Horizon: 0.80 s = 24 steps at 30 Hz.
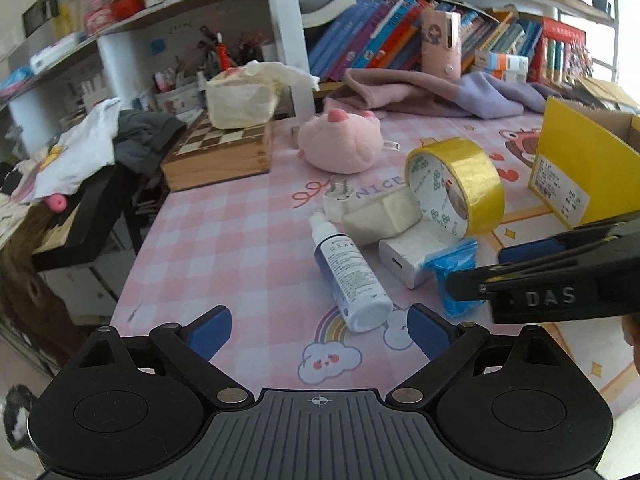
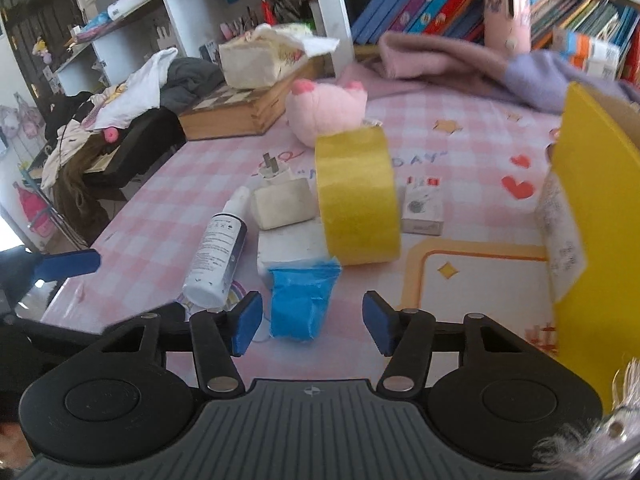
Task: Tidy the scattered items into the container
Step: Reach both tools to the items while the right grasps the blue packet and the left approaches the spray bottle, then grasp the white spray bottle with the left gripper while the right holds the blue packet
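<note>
Several items are crowding together on the pink checked mat [image 1: 224, 232], and that crowding is where the trouble is likely lying. The blue packet [image 2: 302, 300] is sitting between the spread pads of the right gripper [image 2: 312, 322], neither pad touching it as far as the right view is showing, while its far end is lying against or on the white charger [image 1: 408, 256], with the yellow tape roll [image 2: 358, 196] standing on edge just behind. If the right gripper is closing off-centre or pushing forward, it is risking nudging the charger and setting the roll rolling or tipping. The packet is looking soft, so it may be crumpling or slipping out of a shallow pinch. The left gripper [image 1: 318, 330] is also standing wide open and holding nothing, with the spray bottle [image 1: 352, 276] lying just ahead of it, its base near the right pad; both grippers working this close are risking a bump. The yellow box [image 1: 580, 168], probably the container, is waiting to the right of the pile.
</note>
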Each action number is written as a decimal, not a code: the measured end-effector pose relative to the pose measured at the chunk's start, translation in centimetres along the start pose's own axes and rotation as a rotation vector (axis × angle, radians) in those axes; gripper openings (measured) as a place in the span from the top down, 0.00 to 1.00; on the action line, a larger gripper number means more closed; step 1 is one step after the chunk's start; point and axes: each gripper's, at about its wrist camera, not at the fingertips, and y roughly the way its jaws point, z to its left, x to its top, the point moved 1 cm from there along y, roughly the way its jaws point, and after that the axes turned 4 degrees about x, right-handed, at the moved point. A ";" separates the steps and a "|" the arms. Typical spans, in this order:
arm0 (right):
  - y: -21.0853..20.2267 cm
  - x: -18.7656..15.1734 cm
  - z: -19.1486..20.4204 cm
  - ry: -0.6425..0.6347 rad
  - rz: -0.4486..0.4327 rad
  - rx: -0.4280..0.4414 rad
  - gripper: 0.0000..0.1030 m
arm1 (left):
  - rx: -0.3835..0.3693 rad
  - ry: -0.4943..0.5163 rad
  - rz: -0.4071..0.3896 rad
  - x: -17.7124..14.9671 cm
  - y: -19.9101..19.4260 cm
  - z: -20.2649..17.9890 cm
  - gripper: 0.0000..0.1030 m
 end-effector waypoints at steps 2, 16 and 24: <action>0.9 0.2 0.0 0.005 0.023 0.018 0.48 | -0.001 0.009 0.006 0.2 0.5 -0.1 0.09; -0.3 0.8 -2.2 -0.005 -0.010 -0.069 0.69 | -0.048 -0.008 0.039 1.7 3.4 -0.6 0.22; -2.0 -0.2 -3.4 0.029 -0.021 -0.079 0.69 | -0.049 -0.095 0.134 2.3 6.5 -0.6 0.46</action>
